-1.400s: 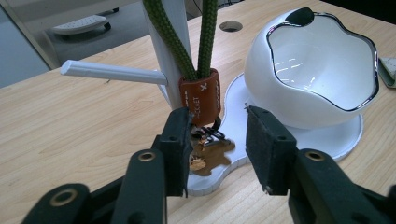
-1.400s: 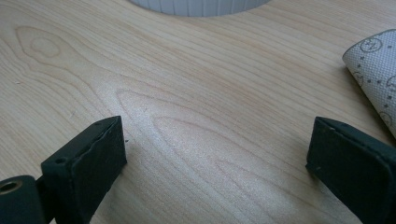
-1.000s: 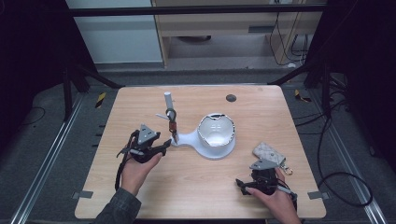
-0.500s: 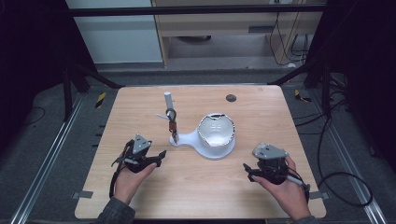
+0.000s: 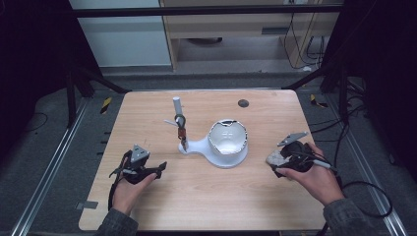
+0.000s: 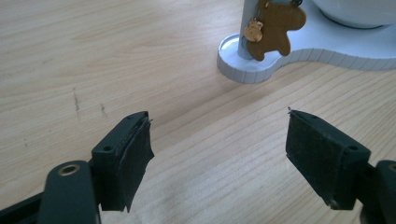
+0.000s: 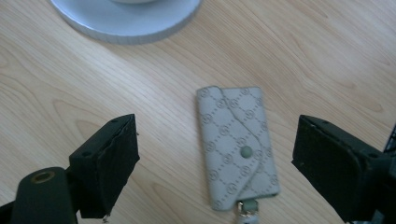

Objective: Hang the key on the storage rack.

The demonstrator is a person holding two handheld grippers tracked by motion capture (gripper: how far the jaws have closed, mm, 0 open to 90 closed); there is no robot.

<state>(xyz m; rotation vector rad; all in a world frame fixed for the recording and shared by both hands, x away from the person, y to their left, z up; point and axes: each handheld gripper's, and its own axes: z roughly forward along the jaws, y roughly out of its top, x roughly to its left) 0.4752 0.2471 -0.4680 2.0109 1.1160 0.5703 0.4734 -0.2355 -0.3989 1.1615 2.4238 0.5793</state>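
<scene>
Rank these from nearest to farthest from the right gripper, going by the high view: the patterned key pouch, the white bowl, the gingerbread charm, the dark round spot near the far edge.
1. Key pouch: right at the right gripper, on its inner side.
2. White bowl: table centre, left of that gripper.
3. Gingerbread charm and dark round spot: both farther off; too close to call.

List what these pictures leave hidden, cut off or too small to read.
- Key pouch: its bottom clasp is cut by the lower edge of the right gripper view; in the high view the right gripper covers most of it.
- Bowl: contents unreadable in the high view.
- Dark disc: too small to identify.
</scene>
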